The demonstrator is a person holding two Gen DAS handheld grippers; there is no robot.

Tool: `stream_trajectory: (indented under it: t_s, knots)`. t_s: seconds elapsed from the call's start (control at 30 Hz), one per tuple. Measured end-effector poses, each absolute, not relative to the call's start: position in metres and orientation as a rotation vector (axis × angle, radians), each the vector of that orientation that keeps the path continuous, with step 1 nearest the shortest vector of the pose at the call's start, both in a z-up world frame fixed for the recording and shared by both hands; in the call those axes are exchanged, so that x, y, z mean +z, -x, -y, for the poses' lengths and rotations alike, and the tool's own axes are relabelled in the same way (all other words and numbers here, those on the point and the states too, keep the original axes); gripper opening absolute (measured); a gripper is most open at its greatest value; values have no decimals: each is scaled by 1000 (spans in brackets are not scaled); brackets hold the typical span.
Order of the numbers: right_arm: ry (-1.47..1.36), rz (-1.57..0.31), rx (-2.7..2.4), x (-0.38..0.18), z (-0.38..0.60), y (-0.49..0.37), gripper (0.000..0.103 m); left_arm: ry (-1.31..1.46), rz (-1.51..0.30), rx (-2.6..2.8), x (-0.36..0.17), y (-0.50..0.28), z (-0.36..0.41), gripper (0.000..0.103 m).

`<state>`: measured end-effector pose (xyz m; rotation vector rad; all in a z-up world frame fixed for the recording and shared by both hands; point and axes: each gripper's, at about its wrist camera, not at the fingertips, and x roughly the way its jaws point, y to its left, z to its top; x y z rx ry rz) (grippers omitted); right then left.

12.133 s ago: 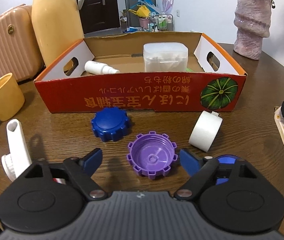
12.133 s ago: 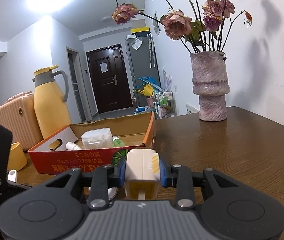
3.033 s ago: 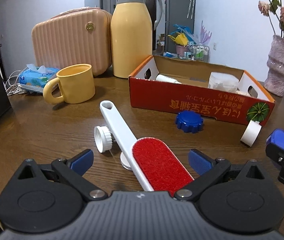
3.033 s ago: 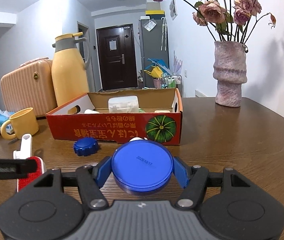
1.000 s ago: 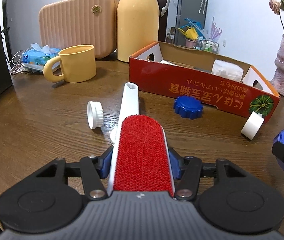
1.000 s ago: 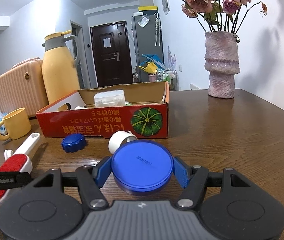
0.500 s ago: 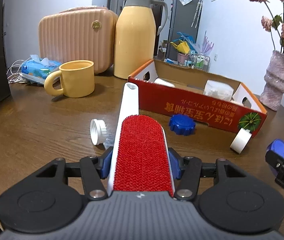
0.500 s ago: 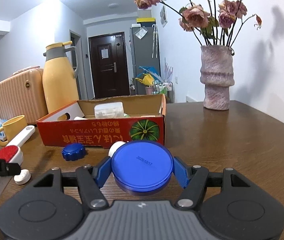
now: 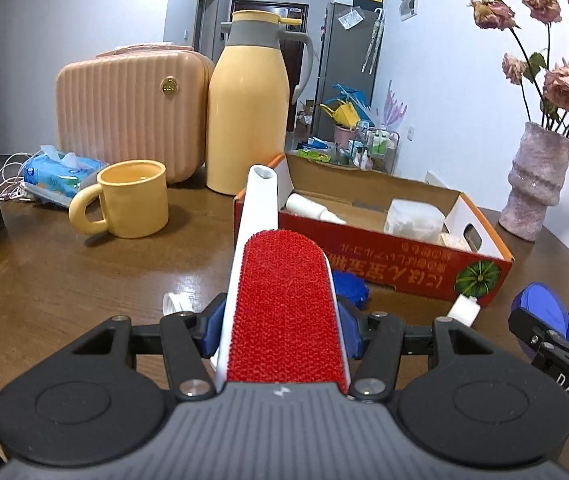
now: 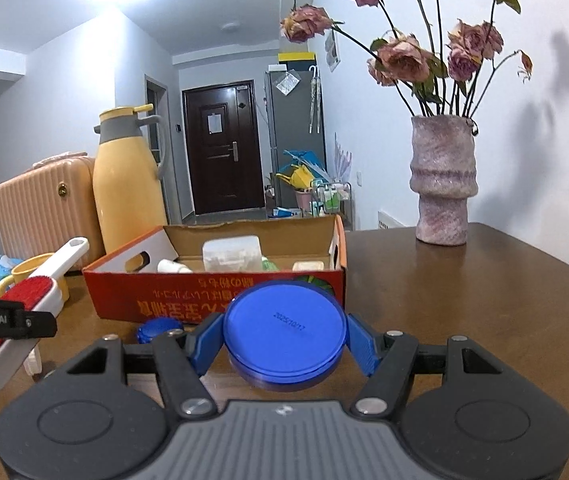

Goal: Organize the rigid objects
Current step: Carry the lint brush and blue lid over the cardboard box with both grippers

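My left gripper (image 9: 282, 330) is shut on a white lint brush (image 9: 284, 304) with a red pad, held above the table, its handle pointing at the red cardboard box (image 9: 396, 254). The brush also shows in the right wrist view (image 10: 40, 284). My right gripper (image 10: 282, 340) is shut on a round blue container (image 10: 282, 330), held above the table in front of the box (image 10: 188, 300). The container also shows at the right of the left wrist view (image 9: 540, 314). On the table lie a blue ridged cap (image 9: 350, 284), a white roll (image 9: 464, 308) and a white cap (image 9: 176, 304).
The box holds a white spray bottle (image 9: 312, 208) and a clear plastic tub (image 9: 412, 218). A yellow mug (image 9: 132, 204), yellow thermos (image 9: 248, 100), pink case (image 9: 132, 104) and tissue pack (image 9: 60, 170) stand at the left. A pink vase (image 10: 442, 184) with dried roses stands at the right.
Both grippers have risen and moved toward the box with their loads. The brush now stands clear of the white caps on the table.
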<state>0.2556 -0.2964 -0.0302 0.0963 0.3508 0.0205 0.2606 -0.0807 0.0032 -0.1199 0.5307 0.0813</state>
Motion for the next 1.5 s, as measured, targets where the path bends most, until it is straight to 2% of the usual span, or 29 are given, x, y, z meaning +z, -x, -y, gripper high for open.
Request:
stream_trajectory:
  t_s: [1.5]
  knots:
    - [-81,-230,19,-18,278,-379,65,202,-425,98,29,-390,78,57]
